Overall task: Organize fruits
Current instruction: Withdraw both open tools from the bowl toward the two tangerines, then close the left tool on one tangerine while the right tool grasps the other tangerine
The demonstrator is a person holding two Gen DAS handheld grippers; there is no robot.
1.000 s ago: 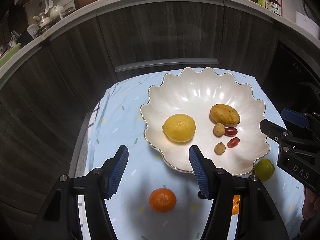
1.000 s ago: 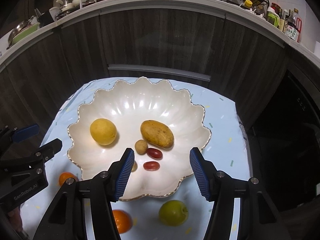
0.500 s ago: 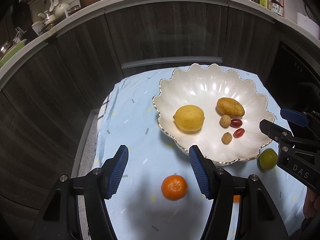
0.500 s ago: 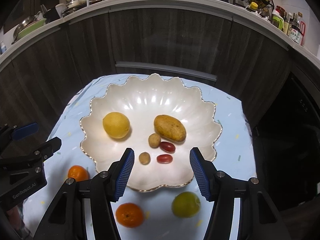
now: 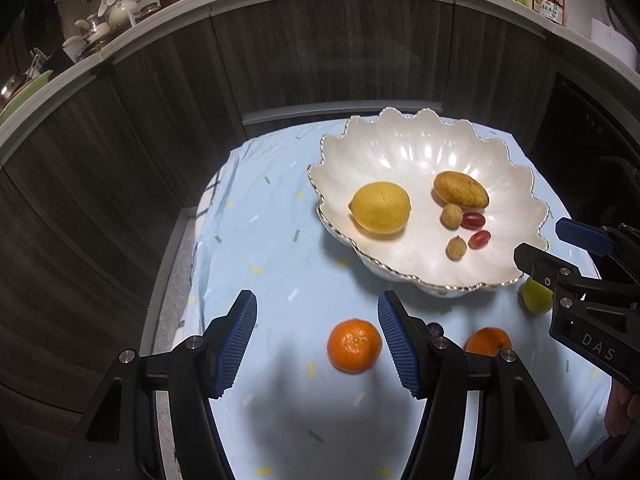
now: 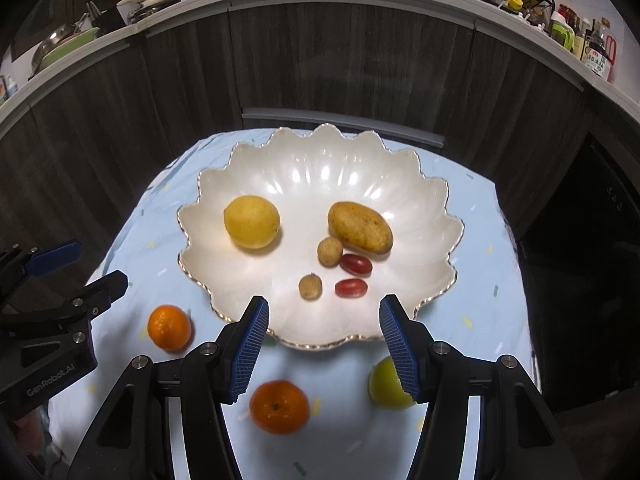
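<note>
A white scalloped bowl [image 6: 320, 184] [image 5: 400, 152] holds a lemon [image 6: 251, 221], a small mango [image 6: 359, 227], two brown longans [image 6: 330, 252] and two red grapes [image 6: 351, 287]. On the blue cloth in front of it lie two oranges, one at left [image 6: 169, 327] [image 5: 354, 345] and one nearer [image 6: 279, 406] [image 5: 488, 341], and a green fruit [image 6: 387, 385] [image 5: 535, 300]. My left gripper [image 5: 316, 344] is open and empty, just left of the left orange. My right gripper [image 6: 323, 344] is open and empty, above the bowl's near rim.
The table with the blue cloth [image 5: 260, 248] stands against dark wood cabinet fronts [image 6: 320, 72]. A counter above holds dishes at left [image 6: 64, 46] and bottles at right [image 6: 592, 48]. The cloth's edges drop off at left and right.
Both grippers have drawn back and away from the bowl, so the oranges and green fruit now show fuller in front. The left gripper shifted left. No fruit has moved.
</note>
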